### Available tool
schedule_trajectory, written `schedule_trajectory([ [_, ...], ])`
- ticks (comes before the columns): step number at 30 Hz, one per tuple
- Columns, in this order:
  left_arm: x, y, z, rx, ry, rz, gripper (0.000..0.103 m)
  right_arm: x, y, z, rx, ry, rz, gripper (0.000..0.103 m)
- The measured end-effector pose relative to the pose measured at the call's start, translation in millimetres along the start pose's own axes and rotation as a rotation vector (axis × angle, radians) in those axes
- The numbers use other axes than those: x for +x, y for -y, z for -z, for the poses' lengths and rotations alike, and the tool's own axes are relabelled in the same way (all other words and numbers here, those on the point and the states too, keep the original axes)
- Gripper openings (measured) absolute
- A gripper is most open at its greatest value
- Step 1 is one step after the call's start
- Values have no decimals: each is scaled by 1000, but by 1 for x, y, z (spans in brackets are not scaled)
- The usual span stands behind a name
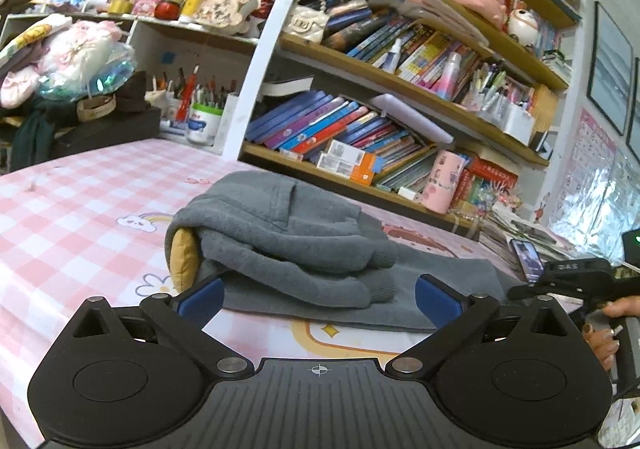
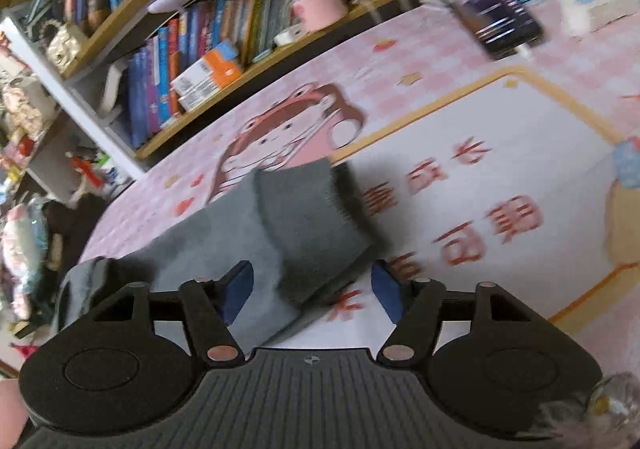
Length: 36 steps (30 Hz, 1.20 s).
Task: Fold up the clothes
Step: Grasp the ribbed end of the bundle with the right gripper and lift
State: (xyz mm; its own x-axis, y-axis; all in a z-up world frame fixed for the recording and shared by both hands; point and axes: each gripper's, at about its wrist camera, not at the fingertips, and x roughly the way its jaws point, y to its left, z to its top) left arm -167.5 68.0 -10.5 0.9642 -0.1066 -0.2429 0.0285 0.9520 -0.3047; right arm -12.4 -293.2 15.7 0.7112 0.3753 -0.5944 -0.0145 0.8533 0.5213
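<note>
A grey hoodie [image 1: 288, 241] lies partly folded on the pink checked table cover [image 1: 80, 217], sleeves laid across its body, a yellow lining [image 1: 182, 261] showing at its left end. My left gripper [image 1: 318, 295] is open, its blue pads on either side of the hoodie's near edge, holding nothing. In the right wrist view the hoodie's ribbed hem corner [image 2: 308, 225] lies on the cover, between my right gripper's [image 2: 312, 289] open fingers; the blue pads stand apart from the cloth. The right gripper also shows at the right of the left wrist view [image 1: 576, 281], held by a hand.
A bookshelf [image 1: 400, 121] packed with books lines the table's far side. A pink cup [image 1: 442, 181] stands on its lowest shelf. A phone [image 2: 492, 21] lies at the far right by stacked papers. Pen pots [image 1: 200, 117] and soft toys [image 1: 72, 57] crowd the far left.
</note>
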Motion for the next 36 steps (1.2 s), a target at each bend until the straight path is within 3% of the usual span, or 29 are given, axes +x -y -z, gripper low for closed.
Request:
schedule_trajectory([
  [3,-2,3,1,17,15,23,103,7,-4,1,28,17,-32,38],
  [4,-3,2,1,18,18,27,103,5,-1,1,64,45,-55,27],
  [5,-3,2,1,16,21,27,103,2,1,1,98,81,-95,22],
  [7,-4,0,1,9,24,25,103,-10,6,4,144,171,-217,20],
  [9,-3,-1,1,-6,22,18,103,-16,4,6,122,199,-258,20],
  [13,-2,-2,2,-11,13,17,103,-6,8,8,146,111,-165,23],
  [17,-1,-1,3,-6,3,17,103,1,20,12,235,65,-149,44],
  [24,2,0,5,-1,-9,20,103,15,18,12,287,28,-165,48],
  [27,2,0,5,1,-11,21,103,22,15,10,291,35,-157,44],
  [29,1,-1,6,-2,-9,18,103,25,16,10,284,37,-136,24],
  [36,0,-1,5,-2,-4,12,103,12,35,11,275,50,-151,19],
])
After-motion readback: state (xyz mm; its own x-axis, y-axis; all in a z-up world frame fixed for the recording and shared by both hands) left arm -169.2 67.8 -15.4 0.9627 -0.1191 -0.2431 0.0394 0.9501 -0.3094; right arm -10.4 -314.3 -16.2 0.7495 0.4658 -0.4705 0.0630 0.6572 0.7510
